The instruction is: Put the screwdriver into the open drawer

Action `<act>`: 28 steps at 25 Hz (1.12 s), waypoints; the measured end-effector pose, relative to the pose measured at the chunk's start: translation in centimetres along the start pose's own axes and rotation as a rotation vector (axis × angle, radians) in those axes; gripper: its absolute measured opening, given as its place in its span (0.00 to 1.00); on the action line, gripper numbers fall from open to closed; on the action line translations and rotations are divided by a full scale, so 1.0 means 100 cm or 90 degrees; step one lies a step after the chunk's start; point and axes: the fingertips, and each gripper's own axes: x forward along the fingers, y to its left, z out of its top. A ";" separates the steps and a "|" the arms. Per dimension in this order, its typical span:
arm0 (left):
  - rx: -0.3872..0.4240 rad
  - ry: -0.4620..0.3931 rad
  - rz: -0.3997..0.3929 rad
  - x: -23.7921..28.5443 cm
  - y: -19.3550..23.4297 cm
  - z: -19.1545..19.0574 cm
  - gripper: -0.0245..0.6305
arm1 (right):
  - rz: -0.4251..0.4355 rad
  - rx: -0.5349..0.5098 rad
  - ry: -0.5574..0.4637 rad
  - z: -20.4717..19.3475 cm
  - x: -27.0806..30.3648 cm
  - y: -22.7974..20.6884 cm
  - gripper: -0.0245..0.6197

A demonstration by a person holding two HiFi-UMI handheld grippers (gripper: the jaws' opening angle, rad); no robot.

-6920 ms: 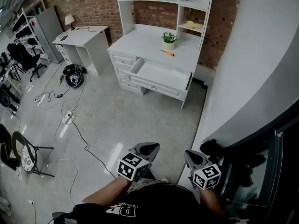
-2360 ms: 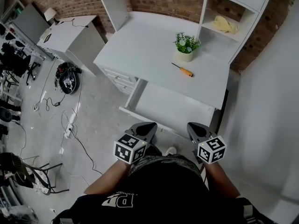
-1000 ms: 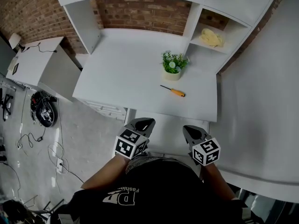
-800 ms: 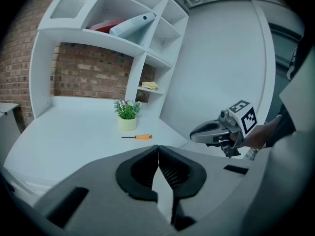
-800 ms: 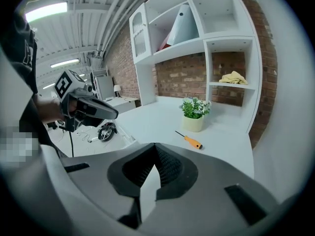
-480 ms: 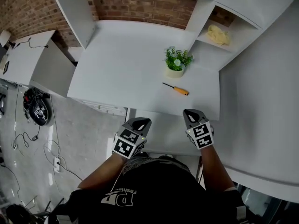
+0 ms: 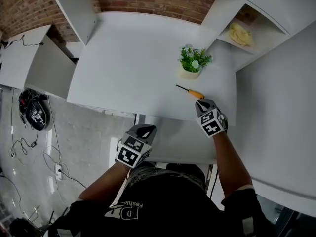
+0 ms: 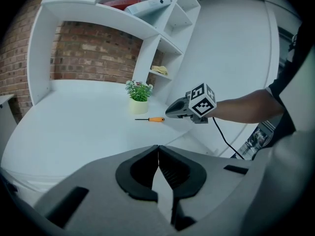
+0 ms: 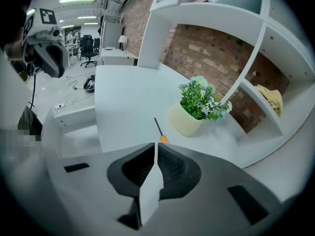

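Observation:
The screwdriver (image 7: 192,92), thin dark shaft and orange handle, lies on the white desk top (image 7: 133,58) just in front of a small potted plant (image 7: 193,62). My right gripper (image 7: 203,103) is shut and empty, its tip just short of the orange handle. In the right gripper view the screwdriver (image 9: 159,131) lies straight ahead of the closed jaws, its handle partly hidden behind them. The open drawer (image 7: 173,141) lies below the desk's front edge. My left gripper (image 7: 146,130) is shut and empty above the drawer's left end. The left gripper view shows the screwdriver (image 8: 151,119) and my right gripper (image 8: 170,113).
A shelf unit rises behind the desk, with a yellow cloth (image 7: 240,34) in a right-hand cubby. A white wall runs along the right. A second white desk (image 7: 29,53) and cables on the floor (image 7: 29,117) are at the left.
My right gripper has reached forward from above the drawer out over the desk, up to the screwdriver's handle. The left gripper has stayed by the drawer.

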 end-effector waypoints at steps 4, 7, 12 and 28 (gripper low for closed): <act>-0.013 0.000 0.009 0.000 0.006 -0.006 0.07 | 0.021 -0.072 0.036 -0.002 0.027 -0.005 0.09; -0.035 0.005 0.030 0.000 0.012 -0.014 0.07 | 0.038 -0.120 0.068 -0.009 0.050 -0.011 0.10; -0.058 0.013 0.042 0.005 0.005 -0.027 0.07 | 0.066 -0.159 0.105 -0.018 0.082 -0.022 0.13; -0.136 -0.009 0.097 -0.010 0.004 -0.042 0.07 | 0.215 -0.199 0.184 -0.025 0.114 -0.019 0.18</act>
